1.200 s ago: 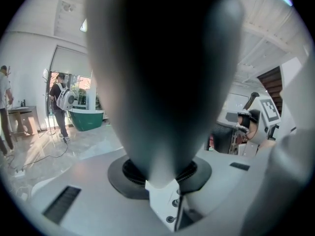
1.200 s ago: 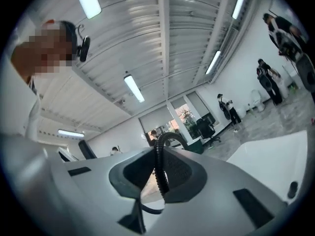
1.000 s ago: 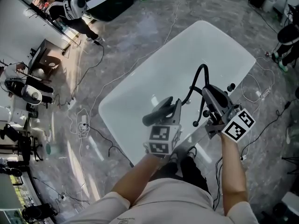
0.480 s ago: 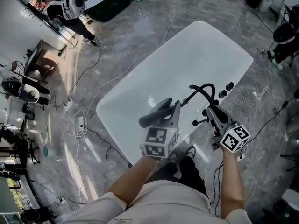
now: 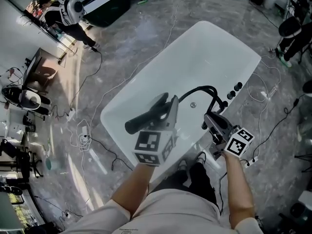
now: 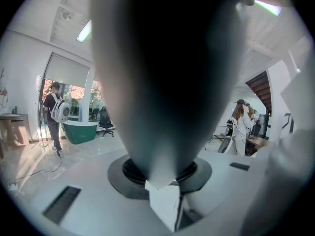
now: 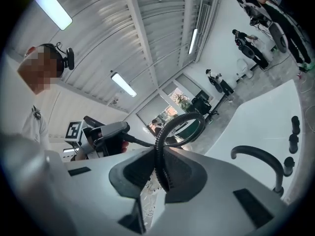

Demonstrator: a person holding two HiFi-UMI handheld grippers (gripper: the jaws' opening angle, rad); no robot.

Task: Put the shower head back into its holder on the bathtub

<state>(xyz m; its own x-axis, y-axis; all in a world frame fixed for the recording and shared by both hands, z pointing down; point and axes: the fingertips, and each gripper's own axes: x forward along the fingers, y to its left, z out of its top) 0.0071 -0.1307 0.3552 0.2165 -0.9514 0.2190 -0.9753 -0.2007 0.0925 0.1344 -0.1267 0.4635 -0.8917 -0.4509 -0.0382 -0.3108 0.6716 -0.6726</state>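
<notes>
While the left gripper point(image 5: 168, 112) has its jaws clamped round the handle of the dark shower head point(image 5: 144, 120), that head is held in the air over the near half of the white bathtub point(image 5: 204, 48), clear of the rim. Its black ribbed hose point(image 5: 207, 87) arcs across to the right gripper point(image 5: 213, 122). That gripper's jaws pinch the hose narrowly above the near rim, near the black tap knobs point(image 5: 234, 89).

One bathtub point(image 5: 214, 48), one shower head point(image 5: 141, 122), one hose point(image 7: 167, 127), one faucet spout point(image 7: 258, 154), two tools: left tool point(image 5: 165, 110), right tool point(image 5: 213, 119).
</notes>
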